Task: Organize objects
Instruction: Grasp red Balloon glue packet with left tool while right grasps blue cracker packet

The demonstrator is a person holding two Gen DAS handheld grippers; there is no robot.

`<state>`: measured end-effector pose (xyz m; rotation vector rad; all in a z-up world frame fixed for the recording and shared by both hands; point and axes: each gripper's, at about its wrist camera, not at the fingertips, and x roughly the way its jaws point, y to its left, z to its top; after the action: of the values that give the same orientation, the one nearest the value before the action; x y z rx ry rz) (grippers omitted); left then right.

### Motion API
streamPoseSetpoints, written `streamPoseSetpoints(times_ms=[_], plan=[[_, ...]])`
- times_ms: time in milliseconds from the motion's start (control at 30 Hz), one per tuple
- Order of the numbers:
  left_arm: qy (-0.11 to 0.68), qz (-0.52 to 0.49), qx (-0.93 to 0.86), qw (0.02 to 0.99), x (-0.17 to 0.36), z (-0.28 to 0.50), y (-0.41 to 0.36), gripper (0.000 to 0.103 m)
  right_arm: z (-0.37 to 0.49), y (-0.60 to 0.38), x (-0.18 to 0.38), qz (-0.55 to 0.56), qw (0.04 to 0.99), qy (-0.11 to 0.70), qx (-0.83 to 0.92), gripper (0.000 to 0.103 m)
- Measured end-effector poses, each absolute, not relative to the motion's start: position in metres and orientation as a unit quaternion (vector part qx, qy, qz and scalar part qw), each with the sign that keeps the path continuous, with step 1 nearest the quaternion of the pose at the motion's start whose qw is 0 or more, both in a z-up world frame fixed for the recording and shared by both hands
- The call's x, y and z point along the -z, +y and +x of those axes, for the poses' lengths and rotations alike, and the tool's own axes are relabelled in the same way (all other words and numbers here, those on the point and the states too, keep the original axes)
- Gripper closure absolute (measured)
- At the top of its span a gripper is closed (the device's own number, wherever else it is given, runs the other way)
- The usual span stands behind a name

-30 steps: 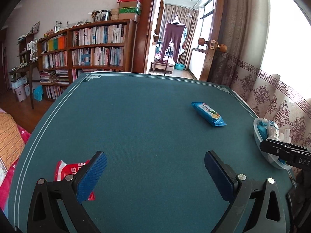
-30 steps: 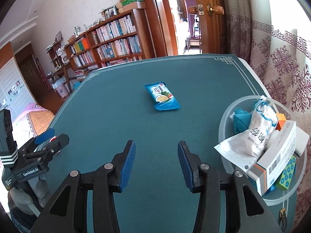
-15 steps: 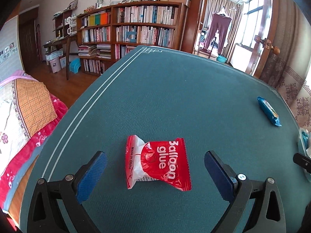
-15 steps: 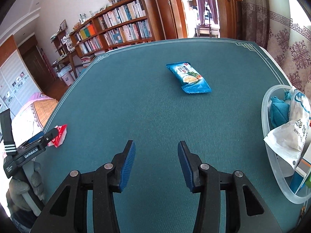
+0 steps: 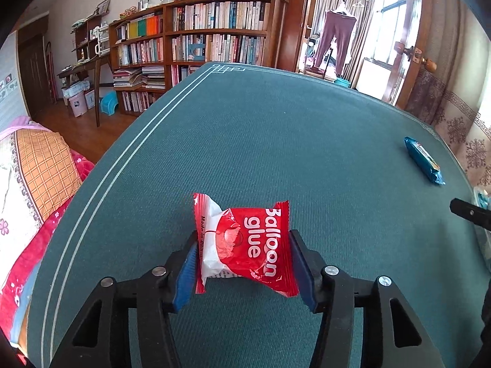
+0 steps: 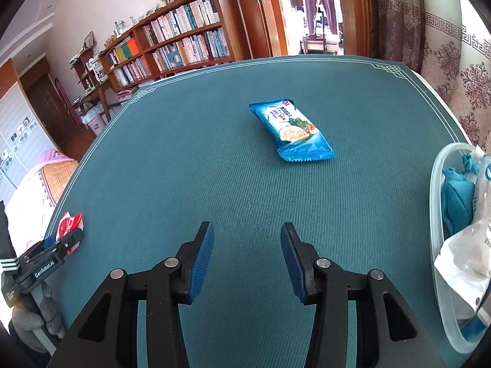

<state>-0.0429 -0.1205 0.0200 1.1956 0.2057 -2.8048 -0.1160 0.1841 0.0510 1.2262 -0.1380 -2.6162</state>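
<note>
My left gripper (image 5: 244, 263) is shut on a red and white "Balloon glue" packet (image 5: 245, 245), its blue pads pressing both sides, low over the green table (image 5: 276, 141) near its left edge. The same packet (image 6: 70, 225) and left gripper (image 6: 66, 240) show at the far left of the right wrist view. My right gripper (image 6: 247, 257) is open and empty above the table's near middle. A blue snack packet (image 6: 291, 130) lies flat ahead of it, also seen in the left wrist view (image 5: 423, 159).
A clear plastic bowl (image 6: 435, 202) at the table's right edge holds a teal cloth, a white bag and boxes. Beyond the table are bookshelves (image 5: 199, 36), a doorway, a curtain and a bed with a checked blanket (image 5: 33, 165) at the left.
My left gripper swung left to the red packet and closed on it. My right gripper stayed open and shifted slightly, so the blue packet sits more to the right in its view.
</note>
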Motion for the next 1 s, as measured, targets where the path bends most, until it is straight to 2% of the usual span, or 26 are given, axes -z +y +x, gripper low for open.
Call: streamPoseSetpoints(times_ms=[267, 333, 400, 633, 933, 1000], plan=[[0.052, 0.372, 0.926, 0.021, -0.025, -0.040, -0.111, 0.053, -0.175, 0.201, -0.060, 0.407, 0.083, -0.087, 0.906, 0.056], [0.050, 0.367, 0.929, 0.016, -0.026, -0.039, -0.109, 0.053, -0.189, 0.201, -0.060, 0.407, 0.078, -0.089, 0.906, 0.053], [0.044, 0.360, 0.932, 0.015, -0.028, -0.037, -0.106, 0.053, -0.203, 0.198, -0.059, 0.409, 0.081, -0.082, 0.905, 0.045], [0.041, 0.354, 0.934, 0.001, -0.029, -0.035, -0.102, 0.053, -0.240, 0.184, -0.054, 0.419, 0.074, -0.033, 0.904, 0.045], [0.042, 0.356, 0.934, 0.000, -0.028, -0.034, -0.102, 0.053, -0.241, 0.172, -0.035, 0.426, 0.070, 0.000, 0.902, 0.045], [0.044, 0.357, 0.933, 0.000, -0.028, -0.034, -0.101, 0.053, -0.239, 0.170, -0.035, 0.427, 0.071, 0.006, 0.901, 0.050]])
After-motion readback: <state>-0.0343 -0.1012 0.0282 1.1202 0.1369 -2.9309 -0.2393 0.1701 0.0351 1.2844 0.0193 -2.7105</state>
